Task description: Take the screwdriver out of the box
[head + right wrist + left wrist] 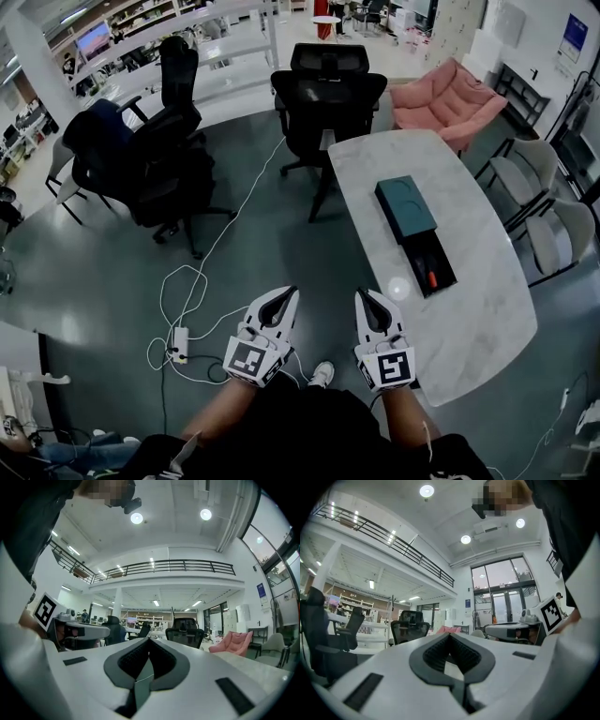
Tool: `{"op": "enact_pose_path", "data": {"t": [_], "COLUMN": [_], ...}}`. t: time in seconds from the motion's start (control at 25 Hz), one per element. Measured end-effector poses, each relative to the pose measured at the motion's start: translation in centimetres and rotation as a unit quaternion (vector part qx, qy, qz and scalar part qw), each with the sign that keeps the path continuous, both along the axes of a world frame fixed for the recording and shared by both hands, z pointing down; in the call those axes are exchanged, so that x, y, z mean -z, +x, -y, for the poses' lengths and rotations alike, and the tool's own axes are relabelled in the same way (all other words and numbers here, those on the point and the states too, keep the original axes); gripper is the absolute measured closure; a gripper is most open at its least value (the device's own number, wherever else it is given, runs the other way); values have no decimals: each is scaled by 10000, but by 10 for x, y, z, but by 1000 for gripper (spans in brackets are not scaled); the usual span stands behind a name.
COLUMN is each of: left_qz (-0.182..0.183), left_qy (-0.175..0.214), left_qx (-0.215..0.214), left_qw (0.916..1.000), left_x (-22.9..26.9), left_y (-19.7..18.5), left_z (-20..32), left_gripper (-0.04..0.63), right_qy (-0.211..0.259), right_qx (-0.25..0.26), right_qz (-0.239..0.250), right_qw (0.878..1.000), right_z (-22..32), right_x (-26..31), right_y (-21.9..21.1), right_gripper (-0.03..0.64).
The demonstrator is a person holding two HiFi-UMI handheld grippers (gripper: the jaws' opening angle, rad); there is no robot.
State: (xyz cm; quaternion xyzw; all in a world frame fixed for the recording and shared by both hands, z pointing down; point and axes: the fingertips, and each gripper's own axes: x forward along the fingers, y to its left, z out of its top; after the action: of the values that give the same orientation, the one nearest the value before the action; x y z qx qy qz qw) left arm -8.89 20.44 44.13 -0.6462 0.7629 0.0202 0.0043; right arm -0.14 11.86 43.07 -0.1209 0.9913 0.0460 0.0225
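both claws are pressed together with nothing pinched, the left gripper [284,296] and right gripper [364,296] held side by side over the floor. the screwdriver [432,278] is seen in the open box [407,208] on the table [375,164], near three o'clock of the right gripper, untouched.

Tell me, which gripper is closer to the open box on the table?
Right. The right gripper is by the table's edge, the box ahead to its right; the left gripper is over the floor, farther off.
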Motion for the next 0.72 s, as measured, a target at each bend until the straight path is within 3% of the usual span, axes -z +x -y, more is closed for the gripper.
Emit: {"op": "enact_pose_path", "data": {"t": [0.48, 0.72], "left_qz": [70, 220], "left_qy": [-152, 2], "left_qx": [-414, -701], "left_qw": [9990, 9973], "left_x": [-5, 6], "left_y": [-12, -36], "left_z": [59, 93], "left_gripper": [592, 591], "right_qy": [-61, -43], "right_qx": [-325, -575], "right_qz": [103, 82], "right_qw": [9994, 9983], "right_z": [57, 86], "right_x": [1, 1], "right_y": [-10, -37], "right_gripper": [594, 594]}}
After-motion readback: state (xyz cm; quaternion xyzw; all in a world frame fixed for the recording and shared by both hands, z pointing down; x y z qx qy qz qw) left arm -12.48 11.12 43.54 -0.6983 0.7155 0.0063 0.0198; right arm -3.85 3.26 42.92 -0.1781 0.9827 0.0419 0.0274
